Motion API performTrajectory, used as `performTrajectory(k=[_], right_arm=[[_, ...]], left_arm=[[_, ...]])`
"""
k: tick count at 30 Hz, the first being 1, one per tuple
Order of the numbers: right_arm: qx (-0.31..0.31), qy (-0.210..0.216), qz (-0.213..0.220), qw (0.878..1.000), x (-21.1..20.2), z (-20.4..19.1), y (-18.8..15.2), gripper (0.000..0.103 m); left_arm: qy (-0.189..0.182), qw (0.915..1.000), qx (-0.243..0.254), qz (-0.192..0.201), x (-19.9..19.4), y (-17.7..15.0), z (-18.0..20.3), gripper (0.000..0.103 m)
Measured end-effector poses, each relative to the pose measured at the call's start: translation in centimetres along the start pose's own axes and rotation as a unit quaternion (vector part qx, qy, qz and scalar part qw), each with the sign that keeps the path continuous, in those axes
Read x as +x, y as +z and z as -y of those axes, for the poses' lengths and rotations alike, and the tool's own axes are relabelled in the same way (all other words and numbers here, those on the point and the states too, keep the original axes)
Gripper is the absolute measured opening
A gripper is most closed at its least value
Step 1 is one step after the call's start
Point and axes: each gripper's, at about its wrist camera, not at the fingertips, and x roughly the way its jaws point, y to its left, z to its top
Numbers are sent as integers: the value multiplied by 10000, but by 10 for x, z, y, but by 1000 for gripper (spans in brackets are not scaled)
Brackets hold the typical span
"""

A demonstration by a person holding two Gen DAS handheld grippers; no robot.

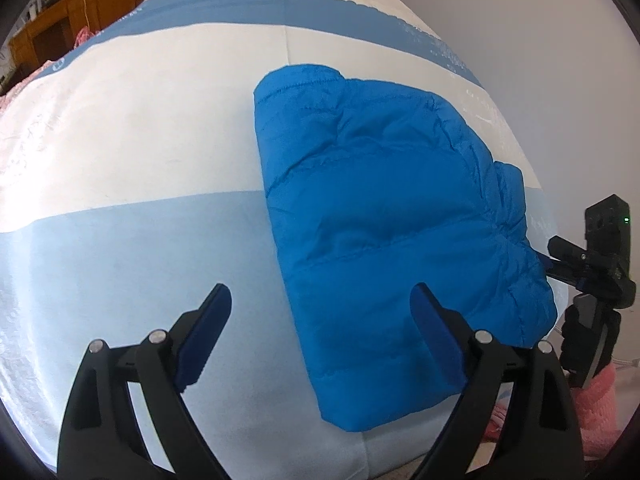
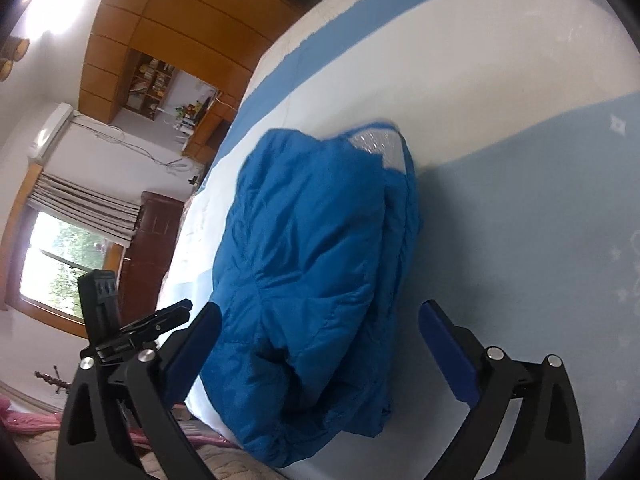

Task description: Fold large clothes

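A bright blue puffer jacket [image 1: 384,216] lies folded into a thick bundle on the right part of a bed [image 1: 140,140] with a white and blue striped cover. My left gripper [image 1: 320,312] is open and empty, just above the jacket's near left edge. The right gripper's body [image 1: 596,264] shows at the jacket's right edge. In the right wrist view the jacket [image 2: 316,272] fills the middle, with a silver lining patch [image 2: 376,148] at its far end. My right gripper [image 2: 320,332] is open, its fingers straddling the near end of the bundle without gripping it.
A white wall [image 1: 520,20] runs along the bed's right side. Wooden cabinets [image 2: 168,28], a bookshelf, an air conditioner [image 2: 50,128] and a curtained window [image 2: 60,260] stand beyond the bed. Pink fabric [image 1: 600,404] lies by the near right corner.
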Motion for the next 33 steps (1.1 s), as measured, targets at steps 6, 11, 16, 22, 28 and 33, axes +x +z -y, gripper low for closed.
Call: performTrajectory(k=[6,11,16,22,28,33], right_arm=[[154,128,-261,9995,16,17,4,99],[480,633,-417,9960,30,38,5,99],[696,995,-545,9911,46,52,5,99],[514,1041,-665,9910,61,48,8,99],[256,1059,-783,9910,76,33,11,100],[181,1130,-766,9905,86,24,14,91]], left_arm=[[-168,9997,70,-155,13,2,0,90],[-332,9987,72,-372,31,3,-2,91],[-1026,9931,-90,-552,51,7,-15,96],[-2154,9696,-735,-894,87,10,-43,101],[-2381,9667,-577,-738,98,15,-30,100],[-2203,9736,-350,-492,85,12,-16,91]])
